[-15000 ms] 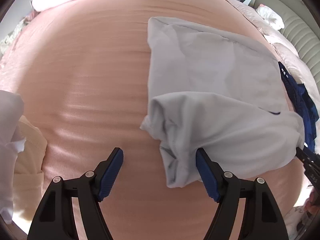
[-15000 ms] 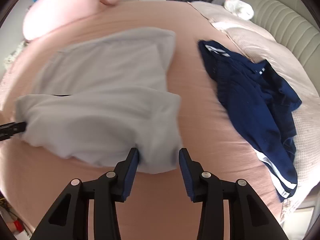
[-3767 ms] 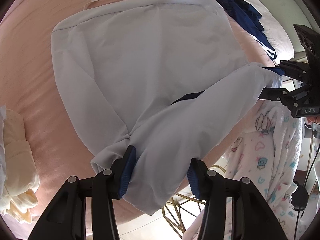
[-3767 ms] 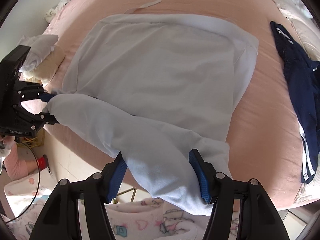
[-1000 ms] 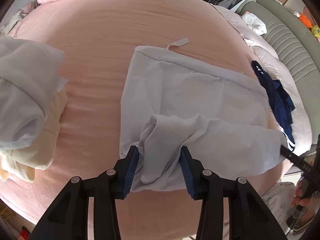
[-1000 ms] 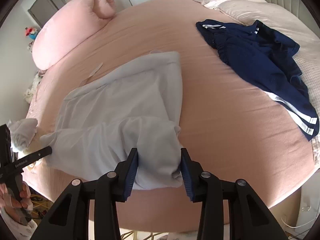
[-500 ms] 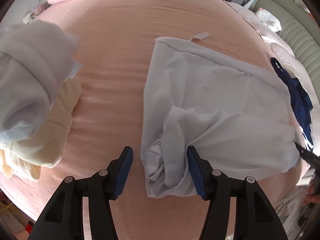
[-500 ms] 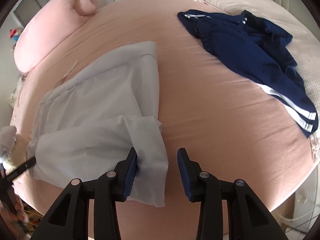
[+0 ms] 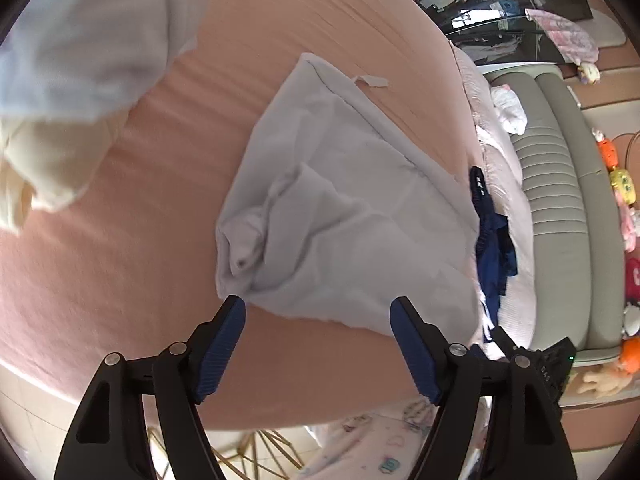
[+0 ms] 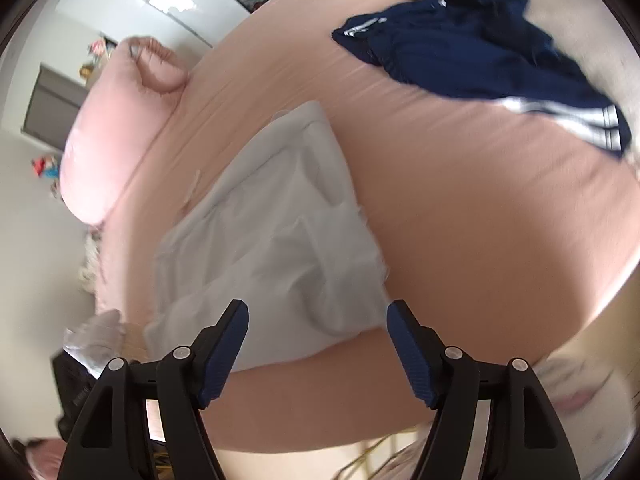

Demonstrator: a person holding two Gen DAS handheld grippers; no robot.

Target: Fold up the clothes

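Observation:
A pale grey garment [image 9: 340,208] lies folded over on the pink bed [image 9: 120,272], its near edge doubled back; it also shows in the right wrist view [image 10: 276,240]. My left gripper [image 9: 318,344] is open and empty, just short of the garment's near edge. My right gripper [image 10: 316,344] is open and empty, just short of the garment's near right corner. A navy garment with white stripes [image 10: 472,56] lies crumpled further right on the bed, and shows in the left wrist view [image 9: 492,232].
A pile of white and cream clothes [image 9: 68,80] lies at the bed's left. A pink pillow [image 10: 116,128] sits at the far end. A padded grey-green headboard [image 9: 560,208] runs along the right. The bed's near edge [image 9: 280,420] drops to the floor.
Both grippers have opened wide and let go of the grey garment, then drawn back toward the bed's near edge. The folded-over flap now rests on the garment.

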